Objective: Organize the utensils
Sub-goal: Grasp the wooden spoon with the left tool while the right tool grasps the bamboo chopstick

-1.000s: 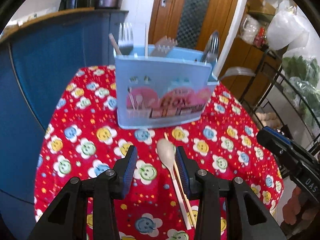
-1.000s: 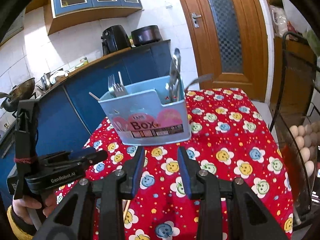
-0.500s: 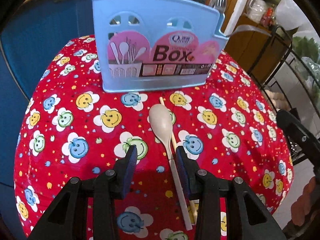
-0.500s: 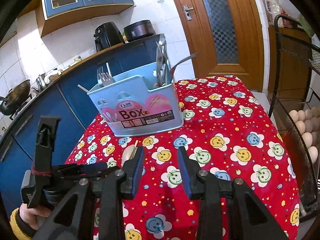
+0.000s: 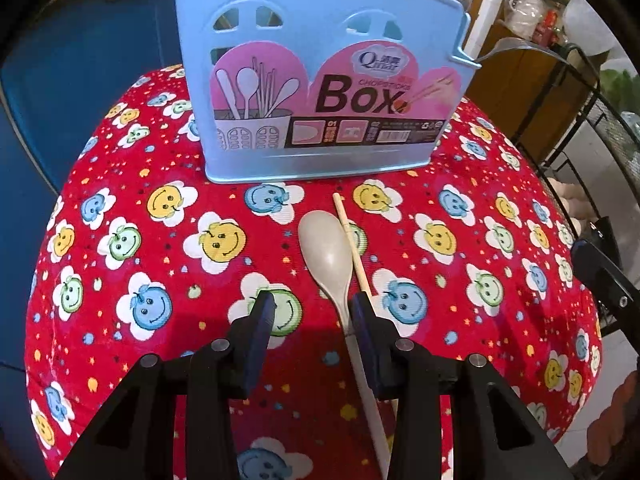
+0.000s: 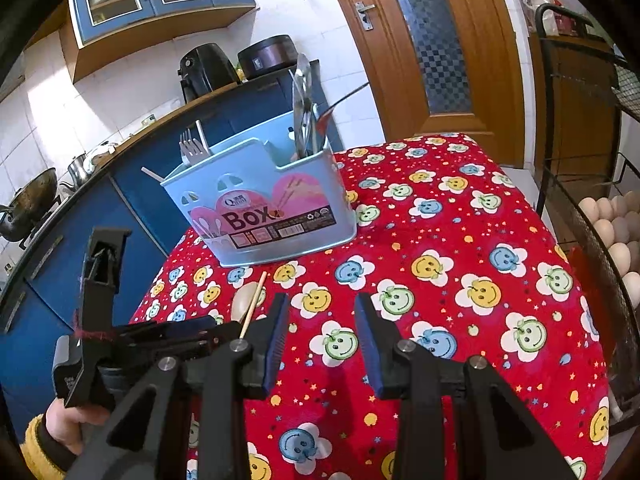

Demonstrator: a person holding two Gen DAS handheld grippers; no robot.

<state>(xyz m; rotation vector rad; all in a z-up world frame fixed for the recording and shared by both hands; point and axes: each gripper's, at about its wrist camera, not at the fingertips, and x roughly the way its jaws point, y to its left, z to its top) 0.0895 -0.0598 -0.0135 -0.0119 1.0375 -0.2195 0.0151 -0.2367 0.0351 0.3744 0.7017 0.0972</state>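
- Utensils lie loose on the tablecloth (image 5: 120, 184): we see a pale spoon (image 5: 327, 246) and a wooden chopstick (image 5: 352, 242) side by side near the middle of the cloth, just in front of the blue utensil box (image 5: 320, 80).
- We see the spoon's bowl pointing toward the box, its handle running back toward the near edge; the chopstick lies along the spoon's right side, touching or nearly touching the bowl.
- We hold the left gripper (image 5: 314, 306) low over the cloth with its jaws apart and nothing clamped; the spoon's neck sits between the fingertips, close against the right finger.
- We cannot tell whether the fingers touch the cloth.
- We hold the right gripper (image 6: 322, 314) above the cloth's middle, to the right of the left one, its jaws likewise spread and empty.
- From the right wrist view we see the box (image 6: 260, 204) standing upright toward the far left part of the cloth, with forks (image 6: 190, 150) in its left compartment and metal spoons (image 6: 304, 108) in its right compartment.
- We see a wire rack with eggs (image 6: 612, 224) just beyond the right edge.
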